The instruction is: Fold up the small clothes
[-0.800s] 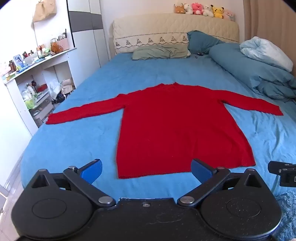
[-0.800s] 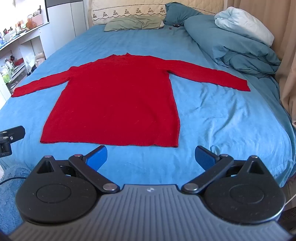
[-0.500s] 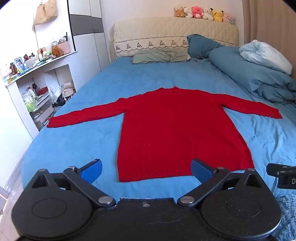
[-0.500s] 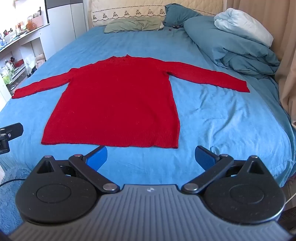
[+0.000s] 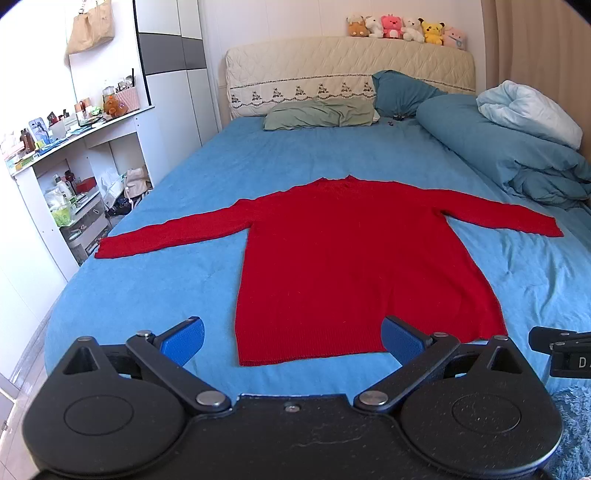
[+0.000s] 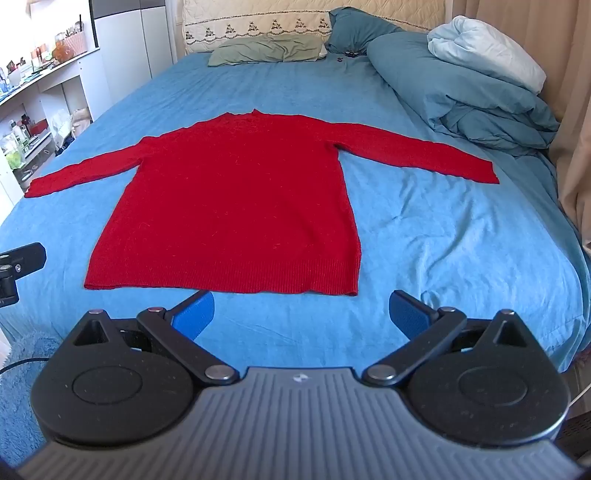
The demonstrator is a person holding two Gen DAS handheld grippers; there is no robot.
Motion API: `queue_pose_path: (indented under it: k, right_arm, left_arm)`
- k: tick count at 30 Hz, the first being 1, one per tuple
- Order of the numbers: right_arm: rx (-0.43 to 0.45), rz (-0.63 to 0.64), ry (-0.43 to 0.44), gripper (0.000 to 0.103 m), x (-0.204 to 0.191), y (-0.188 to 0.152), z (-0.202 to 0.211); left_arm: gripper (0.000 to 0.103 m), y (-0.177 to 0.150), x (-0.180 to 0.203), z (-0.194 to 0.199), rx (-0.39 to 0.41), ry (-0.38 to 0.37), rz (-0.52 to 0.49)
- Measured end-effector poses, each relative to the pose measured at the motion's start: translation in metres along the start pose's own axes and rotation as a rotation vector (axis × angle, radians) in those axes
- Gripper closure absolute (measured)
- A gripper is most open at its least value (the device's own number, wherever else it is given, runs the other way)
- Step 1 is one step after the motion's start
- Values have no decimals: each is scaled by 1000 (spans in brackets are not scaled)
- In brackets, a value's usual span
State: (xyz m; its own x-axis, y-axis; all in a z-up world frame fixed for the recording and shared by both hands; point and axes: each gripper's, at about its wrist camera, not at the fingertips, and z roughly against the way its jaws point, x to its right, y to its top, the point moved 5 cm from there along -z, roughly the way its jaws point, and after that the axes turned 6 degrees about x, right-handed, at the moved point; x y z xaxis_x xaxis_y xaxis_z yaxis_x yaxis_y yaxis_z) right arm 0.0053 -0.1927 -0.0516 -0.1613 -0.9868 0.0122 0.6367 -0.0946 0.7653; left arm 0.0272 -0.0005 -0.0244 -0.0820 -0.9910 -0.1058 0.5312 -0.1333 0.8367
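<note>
Both sleeves show; left gripper hides part of the sweater hem.

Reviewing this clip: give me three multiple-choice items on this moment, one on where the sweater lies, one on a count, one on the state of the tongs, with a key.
1. Where does the red sweater lie?
A. flat on the blue bed, hem nearest the cameras
B. bunched on the green pillow
C. hanging from the shelf

2. How many plush toys sit on the headboard?
A. two
B. six
C. ten

3. In what state are the left tongs and right tongs?
A. both shut on the hem
B. one shut on a sleeve
C. both open, holding nothing

Key: 1 A, the sweater is spread out with both sleeves extended sideways. 2 B, six toys show in a row in the left wrist view. 3 C, blue pads stand wide apart on each, short of the hem.
</note>
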Motion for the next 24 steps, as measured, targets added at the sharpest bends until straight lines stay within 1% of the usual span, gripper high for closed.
queue_pose_path:
  k: [21,24]
  right_arm:
    - [1,-2,3,0,0,0,0]
    - [1,-2,3,0,-5,1,1]
  left_arm:
    - [0,1,-1,1,1,-4,-2]
    - [0,1,-1,2,2,-3,-4]
